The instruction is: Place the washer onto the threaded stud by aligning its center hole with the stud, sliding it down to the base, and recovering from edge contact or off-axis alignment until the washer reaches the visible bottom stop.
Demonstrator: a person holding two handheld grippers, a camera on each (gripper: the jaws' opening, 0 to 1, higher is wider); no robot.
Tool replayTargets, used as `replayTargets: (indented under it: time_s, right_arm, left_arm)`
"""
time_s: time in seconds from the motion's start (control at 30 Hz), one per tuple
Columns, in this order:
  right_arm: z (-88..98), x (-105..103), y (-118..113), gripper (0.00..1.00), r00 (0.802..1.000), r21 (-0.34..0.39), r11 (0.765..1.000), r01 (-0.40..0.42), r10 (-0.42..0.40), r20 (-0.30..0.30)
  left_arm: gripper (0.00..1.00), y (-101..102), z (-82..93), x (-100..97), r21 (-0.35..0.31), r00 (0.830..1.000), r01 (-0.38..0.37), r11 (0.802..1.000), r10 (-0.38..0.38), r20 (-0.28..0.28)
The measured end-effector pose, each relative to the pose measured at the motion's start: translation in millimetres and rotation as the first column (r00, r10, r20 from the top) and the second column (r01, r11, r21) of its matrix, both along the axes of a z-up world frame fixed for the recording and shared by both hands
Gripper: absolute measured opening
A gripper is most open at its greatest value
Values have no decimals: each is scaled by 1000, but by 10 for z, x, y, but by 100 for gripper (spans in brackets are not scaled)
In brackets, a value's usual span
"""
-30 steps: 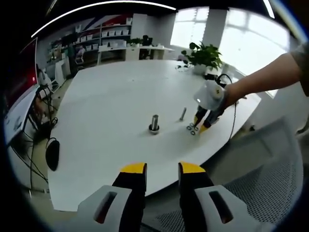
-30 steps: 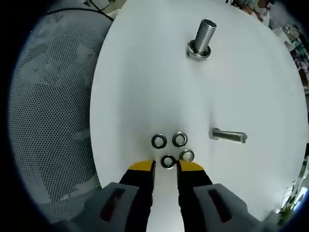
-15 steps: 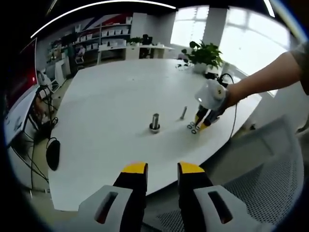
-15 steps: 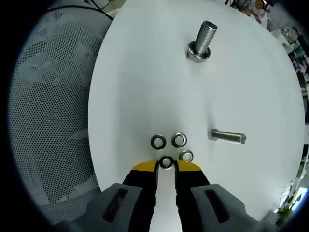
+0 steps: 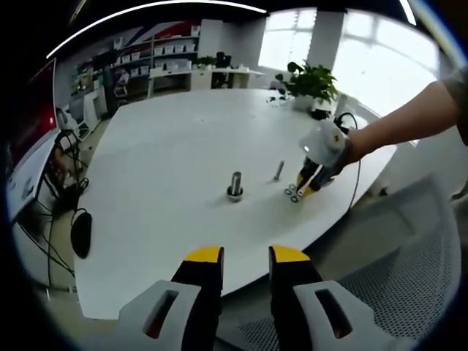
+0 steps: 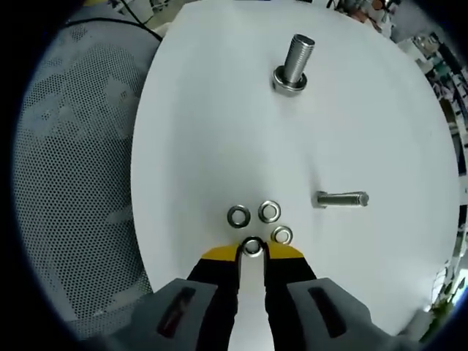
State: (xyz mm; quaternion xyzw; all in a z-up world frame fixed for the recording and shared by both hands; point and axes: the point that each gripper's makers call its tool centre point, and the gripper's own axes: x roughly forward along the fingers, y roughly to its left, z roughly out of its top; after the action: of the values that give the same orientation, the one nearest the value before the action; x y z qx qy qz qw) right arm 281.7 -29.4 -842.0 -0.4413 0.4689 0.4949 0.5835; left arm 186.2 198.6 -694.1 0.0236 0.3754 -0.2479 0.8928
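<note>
In the right gripper view my right gripper (image 6: 251,252) is low over the near edge of the white table (image 6: 219,110). Its fingers are narrow, and the nearest washer (image 6: 252,246) lies flat just between the yellow tips. I cannot tell if the tips already press on it, so I do not call it gripped. Just behind it three more washers (image 6: 269,211) lie flat and close together, and to their right a loose bolt (image 6: 341,199) lies on its side. Farther on, toward the middle of the table, the threaded stud (image 6: 292,64) stands upright on its base, well apart from the washers.

In the left gripper view my left gripper (image 5: 245,257) hangs off the near edge of the table, fingers narrowly apart and holding nothing.

I judge the task is at its very beginning: the washer is still on the table, so lifting, carrying to the stud, aligning the hole and sliding down to the base are all left.
</note>
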Motion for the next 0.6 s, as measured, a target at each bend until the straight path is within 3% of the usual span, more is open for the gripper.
replayTargets:
  time_s: [0.23, 0.33, 0.6]
  right_arm:
    - [13, 4, -8, 13, 996, 81, 993, 84, -83, -6]
    - [22, -35, -45, 13, 988, 99, 983, 151, -147, -49]
    - [173, 103, -198, 13, 971, 153, 959, 239, -236, -36]
  left_arm:
    - [22, 17, 7, 6, 0, 1000, -7, 1000, 7, 6]
    - [22, 20, 13, 9, -2, 1000, -8, 1000, 8, 8]
    - [22, 14, 18, 12, -1, 1000, -6, 1000, 6, 13]
